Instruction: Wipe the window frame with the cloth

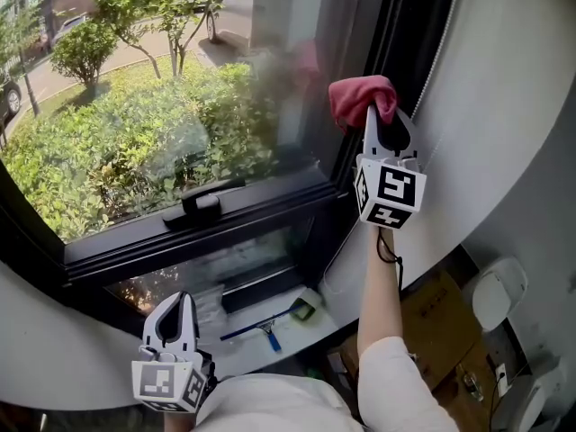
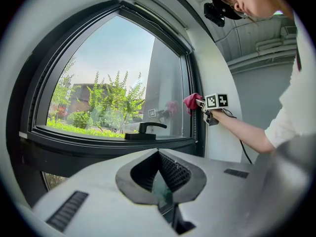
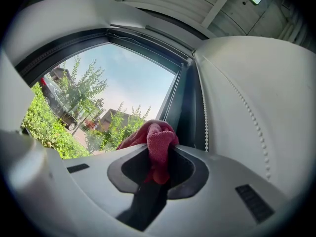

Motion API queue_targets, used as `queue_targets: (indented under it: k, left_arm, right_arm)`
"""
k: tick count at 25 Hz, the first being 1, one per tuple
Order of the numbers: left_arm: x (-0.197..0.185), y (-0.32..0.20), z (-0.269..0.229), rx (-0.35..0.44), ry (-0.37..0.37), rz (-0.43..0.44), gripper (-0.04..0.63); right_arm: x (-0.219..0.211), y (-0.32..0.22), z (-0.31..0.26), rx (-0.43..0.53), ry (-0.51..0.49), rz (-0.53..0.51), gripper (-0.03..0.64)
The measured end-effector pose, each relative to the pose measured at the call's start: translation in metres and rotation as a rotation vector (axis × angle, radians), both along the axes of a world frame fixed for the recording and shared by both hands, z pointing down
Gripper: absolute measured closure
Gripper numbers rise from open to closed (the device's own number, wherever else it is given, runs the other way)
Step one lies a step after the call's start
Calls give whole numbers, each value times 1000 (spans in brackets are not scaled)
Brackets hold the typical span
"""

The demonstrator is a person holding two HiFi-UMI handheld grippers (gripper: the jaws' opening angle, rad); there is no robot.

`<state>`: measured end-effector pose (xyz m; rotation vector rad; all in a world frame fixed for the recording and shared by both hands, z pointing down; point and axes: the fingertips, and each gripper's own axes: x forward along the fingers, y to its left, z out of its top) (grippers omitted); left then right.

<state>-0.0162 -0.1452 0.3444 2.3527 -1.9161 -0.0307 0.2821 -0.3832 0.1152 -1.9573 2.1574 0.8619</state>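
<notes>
Left tongs (image 1: 180,300) low at near left, closed, nothing between them. Right tongs (image 1: 372,113) raised at far right, clamped on red cloth (image 1: 358,95); cloth against dark window frame (image 1: 396,25) upright, beside glass.

Blue-handled implement (image 1: 268,328) on white ledge (image 1: 245,355)

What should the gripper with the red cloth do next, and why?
Probably slide the cloth down the dark window frame: the right gripper pinches it in its jaws at the frame's upright side, with more frame below.
</notes>
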Motion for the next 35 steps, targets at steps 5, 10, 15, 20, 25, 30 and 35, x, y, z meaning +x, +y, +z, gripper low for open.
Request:
queue_targets:
  k: [5, 10, 15, 20, 25, 30, 35]
  left_arm:
    - [1, -1, 1, 0, 3, 3, 588]
    - [2, -1, 1, -3, -2, 4, 588]
    - [1, -2, 1, 1, 0, 2, 588]
    - [0, -1, 1, -2, 0, -3, 588]
    - [1, -2, -1, 0, 4, -2, 588]
    - [1, -1, 0, 1, 6, -3, 588]
    - [2, -1, -1, 2, 5, -1, 588]
  right_arm:
    - [0, 0, 4, -4, 5, 1, 529]
    - [0, 0, 8, -11, 3, 2, 529]
    - [0, -1, 13, -15, 4, 2, 529]
    - [0, 0, 16, -19, 8, 3, 529]
    - [0, 0, 18, -22, 13, 3, 529]
    - [0, 0, 21, -22, 17, 5, 529]
    - [0, 0, 25, -26, 18, 6, 529]
